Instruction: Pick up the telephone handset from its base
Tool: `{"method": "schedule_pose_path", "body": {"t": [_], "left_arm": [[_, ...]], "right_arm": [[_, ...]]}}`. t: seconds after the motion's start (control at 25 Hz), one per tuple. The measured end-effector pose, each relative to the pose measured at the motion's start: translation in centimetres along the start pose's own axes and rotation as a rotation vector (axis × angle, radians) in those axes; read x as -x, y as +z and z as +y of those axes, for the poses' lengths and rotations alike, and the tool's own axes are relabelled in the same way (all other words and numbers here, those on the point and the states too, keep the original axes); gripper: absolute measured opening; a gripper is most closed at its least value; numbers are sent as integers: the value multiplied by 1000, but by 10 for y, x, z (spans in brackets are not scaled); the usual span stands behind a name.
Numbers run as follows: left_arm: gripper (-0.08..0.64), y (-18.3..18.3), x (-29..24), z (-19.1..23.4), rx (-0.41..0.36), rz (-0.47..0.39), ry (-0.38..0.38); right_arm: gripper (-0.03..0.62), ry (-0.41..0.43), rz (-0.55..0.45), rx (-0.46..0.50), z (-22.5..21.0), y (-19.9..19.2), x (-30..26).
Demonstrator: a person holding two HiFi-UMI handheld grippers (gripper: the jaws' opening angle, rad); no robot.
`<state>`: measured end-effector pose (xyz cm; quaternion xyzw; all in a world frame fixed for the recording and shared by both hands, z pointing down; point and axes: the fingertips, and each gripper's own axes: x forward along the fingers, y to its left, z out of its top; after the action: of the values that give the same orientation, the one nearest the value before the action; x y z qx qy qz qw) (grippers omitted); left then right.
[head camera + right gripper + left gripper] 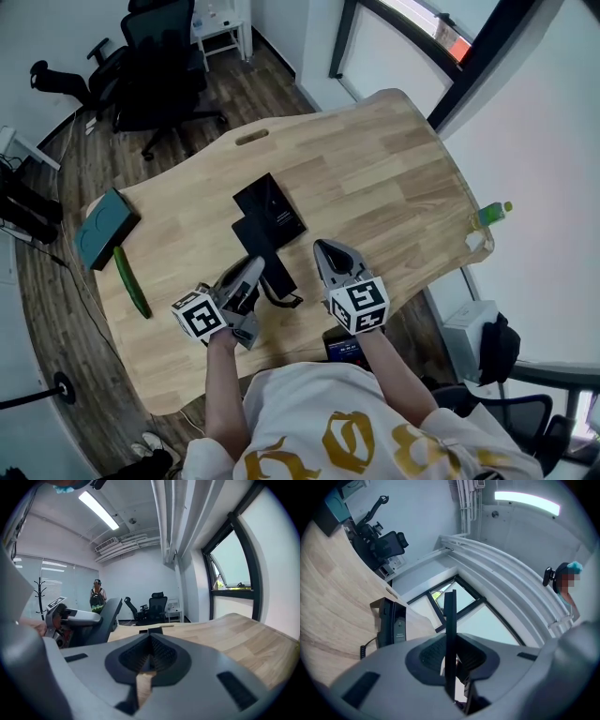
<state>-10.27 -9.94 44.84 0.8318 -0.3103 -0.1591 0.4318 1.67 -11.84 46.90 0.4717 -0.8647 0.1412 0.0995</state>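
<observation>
Handset was pinched mid-shaft in my left gripper, off the base, its cord hanging. Right gripper was pressed together, empty. Felt like light, stiff, slick plastic, I reckoned; the middle was the place to hold it.

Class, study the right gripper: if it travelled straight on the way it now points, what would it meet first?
Probably the black telephone base on the table, which lies just beyond the shut jaws of the right gripper. Depth is hard to judge.
</observation>
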Motion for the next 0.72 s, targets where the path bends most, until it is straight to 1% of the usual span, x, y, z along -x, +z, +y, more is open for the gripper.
{"method": "schedule_pose_path", "body": {"t": [0.16,0.32,0.52,0.72], "left_arm": [[72,-4,2,-9,-4,0,-21],[72,-8,6,-22,-20,22,-41],[72,-6,6,-37,-32,20,-78],[72,-3,5,-44,-39,19,-97]], "right_arm": [[5,-16,-25,16,-2,8,10],[5,-29,-43,22,-2,12,22],[5,-39,-66,36,-4,22,31],[5,-39,-77,31,-4,25,31]]}}
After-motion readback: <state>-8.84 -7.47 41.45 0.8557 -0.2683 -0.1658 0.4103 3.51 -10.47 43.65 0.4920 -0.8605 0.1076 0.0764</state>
